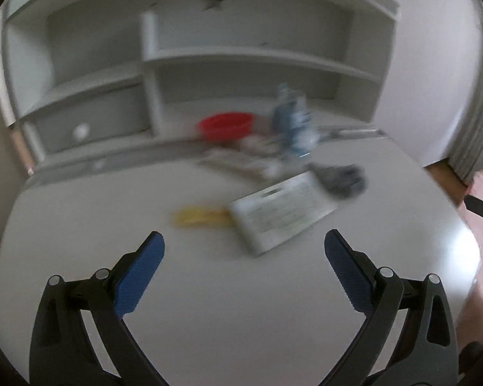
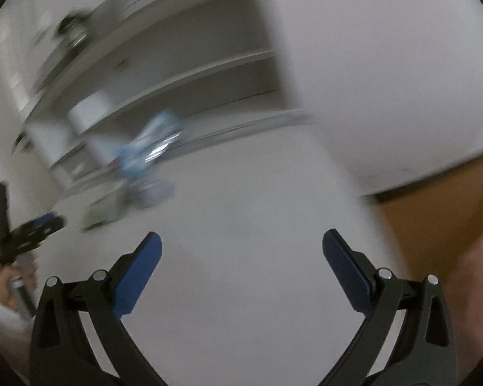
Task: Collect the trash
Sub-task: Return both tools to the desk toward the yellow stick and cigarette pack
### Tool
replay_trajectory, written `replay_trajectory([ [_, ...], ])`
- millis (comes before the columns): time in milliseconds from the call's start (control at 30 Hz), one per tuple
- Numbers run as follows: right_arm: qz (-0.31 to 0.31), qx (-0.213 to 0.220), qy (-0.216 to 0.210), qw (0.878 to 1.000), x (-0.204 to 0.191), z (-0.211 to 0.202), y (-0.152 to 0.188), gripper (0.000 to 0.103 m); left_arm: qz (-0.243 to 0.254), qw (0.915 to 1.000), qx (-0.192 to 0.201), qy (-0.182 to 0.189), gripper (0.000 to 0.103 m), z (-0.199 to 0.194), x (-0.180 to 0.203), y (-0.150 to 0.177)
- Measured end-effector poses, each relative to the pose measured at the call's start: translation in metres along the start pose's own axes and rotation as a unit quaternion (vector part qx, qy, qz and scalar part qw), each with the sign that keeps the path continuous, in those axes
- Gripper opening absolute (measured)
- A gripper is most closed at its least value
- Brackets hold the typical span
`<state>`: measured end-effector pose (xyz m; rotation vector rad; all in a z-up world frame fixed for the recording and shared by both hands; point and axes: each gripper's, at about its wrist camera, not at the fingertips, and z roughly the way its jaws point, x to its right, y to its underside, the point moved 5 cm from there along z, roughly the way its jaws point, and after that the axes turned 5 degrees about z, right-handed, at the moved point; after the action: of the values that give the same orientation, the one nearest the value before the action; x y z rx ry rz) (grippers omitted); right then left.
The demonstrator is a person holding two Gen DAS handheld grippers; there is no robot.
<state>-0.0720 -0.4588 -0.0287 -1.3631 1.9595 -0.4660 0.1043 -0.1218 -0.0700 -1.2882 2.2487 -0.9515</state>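
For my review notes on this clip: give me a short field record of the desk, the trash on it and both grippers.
surface: white desk with shelf unit behind
trash near: yellow wrapper, printed white packet beside it
trash far: grey crumpled piece, blue-white bag, flat scraps, blurred
other: red bowl by the shelf
left gripper: open, nothing between the jaws, above the desk
right gripper: open, nothing between the jaws, over bare desk
image quality: both views motion-blurred
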Motion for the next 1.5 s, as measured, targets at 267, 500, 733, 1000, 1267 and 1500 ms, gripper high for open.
replay_trajectory([
  [267,-0.129,-0.067,-0.038,0.989,-0.119,0.07,0.018,0.097,0.01,0.9992,-0.032,-0.021,0.097,0.006,-0.051,0.022],
  [500,-0.272,-0.116,-0.097,0.95,-0.192,0.104,0.016,0.097,0.012,0.999,-0.041,-0.013,0.097,0.013,-0.062,0.03],
  [733,-0.424,-0.168,-0.127,0.881,-0.236,0.157,0.01,0.097,-0.017,0.9987,-0.043,-0.022,0.097,0.004,-0.081,0.041],
  [1000,-0.536,-0.179,-0.149,0.812,-0.26,0.176,0.022,0.097,-0.071,0.9957,-0.056,-0.016,0.097,0.001,-0.111,0.05],
  [1267,-0.472,-0.2,-0.148,0.846,-0.245,0.181,0.012,0.062,-0.052,0.9974,-0.05,0.013,0.097,0.002,-0.096,0.037],
  [1500,-0.435,-0.194,-0.104,0.873,-0.222,0.144,0.018,0.059,0.064,0.9937,-0.05,0.077,0.097,0.02,-0.047,0.001],
])
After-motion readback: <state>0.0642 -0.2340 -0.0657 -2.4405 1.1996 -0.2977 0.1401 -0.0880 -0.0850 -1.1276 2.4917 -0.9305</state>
